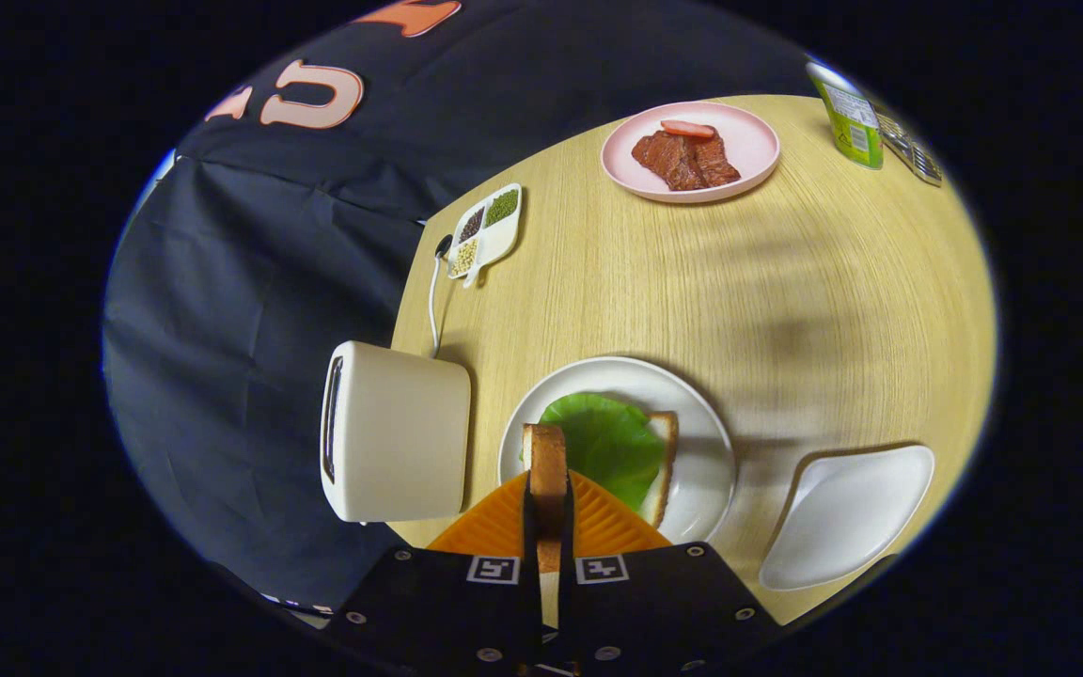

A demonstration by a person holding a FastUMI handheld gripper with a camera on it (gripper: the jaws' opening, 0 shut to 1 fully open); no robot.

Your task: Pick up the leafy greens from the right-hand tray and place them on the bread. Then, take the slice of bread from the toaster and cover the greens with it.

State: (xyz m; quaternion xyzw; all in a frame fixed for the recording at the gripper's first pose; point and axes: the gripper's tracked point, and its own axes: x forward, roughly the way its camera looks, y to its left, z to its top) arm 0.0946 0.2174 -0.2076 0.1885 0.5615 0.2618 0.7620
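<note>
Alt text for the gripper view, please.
The gripper is shut on a toast slice held on edge above a white plate with lettuce on bread; toaster alongside on the wooden table.

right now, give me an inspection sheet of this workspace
surface: light wood table, round edge, shadows across it
job's things: leafy greens lie on the bread on the white plate; toast slice held edge-on above that plate; toaster beside the plate; white tray on the plate's other side
clutter: pink plate of meat, divided dish of grains, green carton
grippers: tool shut on toast slice, orange fingers pressing both faces
cables: white cord running behind the toaster
surroundings: black cloth wall
</note>
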